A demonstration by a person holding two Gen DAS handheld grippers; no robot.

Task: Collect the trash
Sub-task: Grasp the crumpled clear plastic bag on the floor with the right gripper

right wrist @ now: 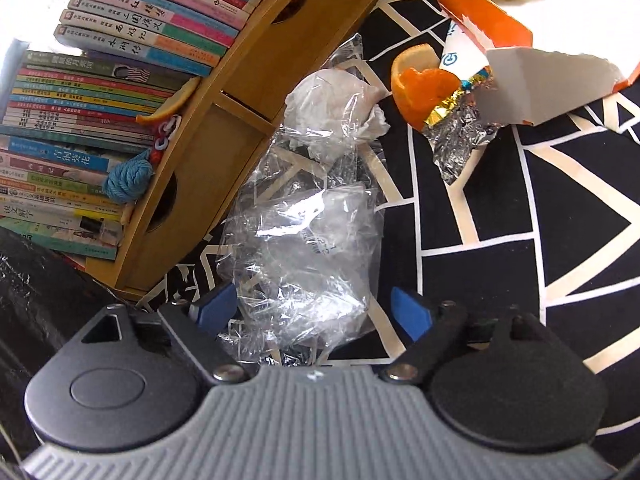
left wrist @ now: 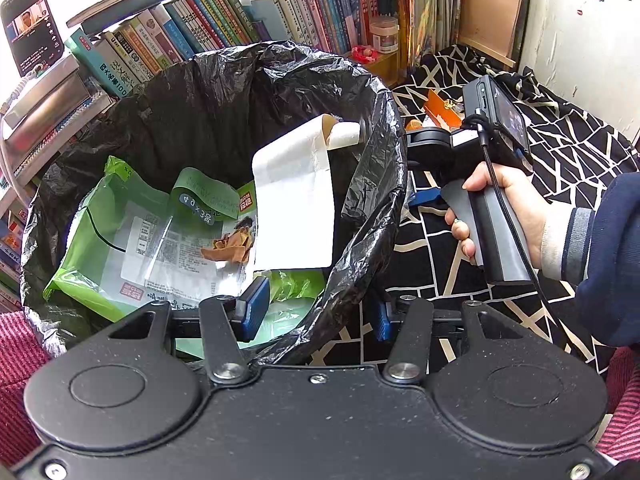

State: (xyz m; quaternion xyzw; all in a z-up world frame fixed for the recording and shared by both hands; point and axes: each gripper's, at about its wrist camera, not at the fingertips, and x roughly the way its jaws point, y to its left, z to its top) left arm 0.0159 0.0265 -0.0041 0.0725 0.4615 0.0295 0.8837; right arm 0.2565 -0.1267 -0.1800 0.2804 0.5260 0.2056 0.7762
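A bin lined with a black bag (left wrist: 372,184) holds green packaging (left wrist: 132,232), a scrap of orange peel (left wrist: 230,248) and a long white paper strip (left wrist: 296,204) that leans on its rim. My left gripper (left wrist: 320,312) is shut on the near rim, one pad inside and one outside. In the right wrist view, a crumpled clear plastic bag (right wrist: 308,240) lies on the black-and-white cloth (right wrist: 500,220) with white tissue (right wrist: 332,96) at its far end. My right gripper (right wrist: 312,312) stands open around the bag's near end, pads apart from it.
Beyond the plastic bag lie an orange peel (right wrist: 420,88), a foil wrapper (right wrist: 460,140) and a torn orange-and-white carton (right wrist: 520,64). A wooden shelf box (right wrist: 224,128) and rows of books (right wrist: 100,80) stand close on the left. A hand holds the right gripper's handle (left wrist: 496,216) beside the bin.
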